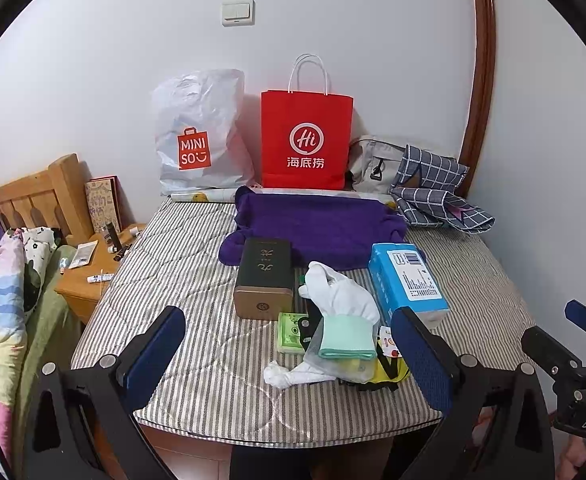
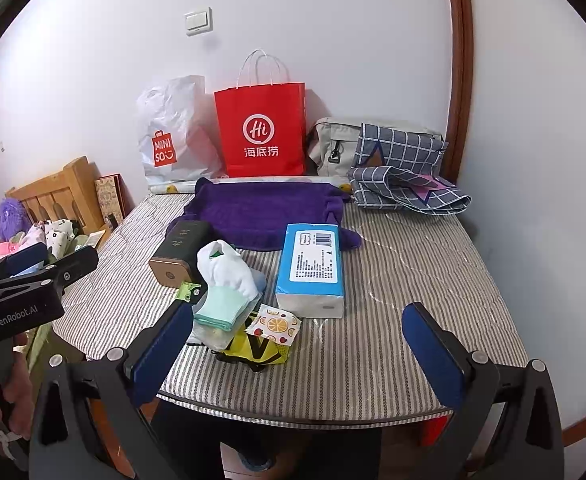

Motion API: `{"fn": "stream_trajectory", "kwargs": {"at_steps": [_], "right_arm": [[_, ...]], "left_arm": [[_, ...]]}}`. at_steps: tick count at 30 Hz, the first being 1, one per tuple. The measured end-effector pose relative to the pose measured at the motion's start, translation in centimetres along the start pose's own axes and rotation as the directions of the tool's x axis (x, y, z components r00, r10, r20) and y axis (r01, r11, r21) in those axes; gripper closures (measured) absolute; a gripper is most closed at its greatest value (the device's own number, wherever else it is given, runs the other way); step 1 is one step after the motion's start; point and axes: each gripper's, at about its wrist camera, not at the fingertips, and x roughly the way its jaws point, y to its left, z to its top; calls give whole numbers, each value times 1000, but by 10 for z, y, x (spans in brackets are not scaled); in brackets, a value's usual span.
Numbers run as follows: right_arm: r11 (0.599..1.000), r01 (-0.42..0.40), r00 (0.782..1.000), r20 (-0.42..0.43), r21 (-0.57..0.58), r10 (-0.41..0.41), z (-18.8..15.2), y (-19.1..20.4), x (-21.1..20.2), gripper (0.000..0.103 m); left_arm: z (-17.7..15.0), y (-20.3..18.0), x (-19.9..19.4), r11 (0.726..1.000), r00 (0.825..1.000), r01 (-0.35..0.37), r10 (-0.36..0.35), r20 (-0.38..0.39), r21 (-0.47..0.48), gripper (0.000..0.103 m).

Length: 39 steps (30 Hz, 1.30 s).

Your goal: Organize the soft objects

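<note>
A pile of soft items lies near the front of the striped mattress [image 1: 197,264]: a white sock with a mint-green cuff [image 1: 345,312] [image 2: 229,284], a fruit-print packet [image 2: 273,326] and a yellow-black item [image 2: 255,350]. Behind them a purple towel [image 1: 317,224] [image 2: 265,208] is spread out. A blue tissue pack [image 1: 407,280] [image 2: 313,268] lies to the right of the pile. My left gripper [image 1: 289,356] is open, its fingers on either side of the pile. Right of the pile, my right gripper [image 2: 297,356] stands open above the mattress edge.
A dark tea tin [image 1: 265,276] sits left of the sock. A red paper bag [image 1: 307,140], a white Miniso bag [image 1: 201,136], a grey bag [image 2: 333,144] and checked fabric [image 2: 405,176] line the back wall. A wooden nightstand [image 1: 89,276] stands at the left.
</note>
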Motion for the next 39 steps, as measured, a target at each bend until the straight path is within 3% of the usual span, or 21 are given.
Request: {"fn": "stream_trajectory", "kwargs": {"at_steps": [39], "right_arm": [[1000,-13,1000,20,24,13,-4,-10,-4,1]], "left_arm": [[5,-9,-1,1000,1000,-9,9,-3,23,0]]}}
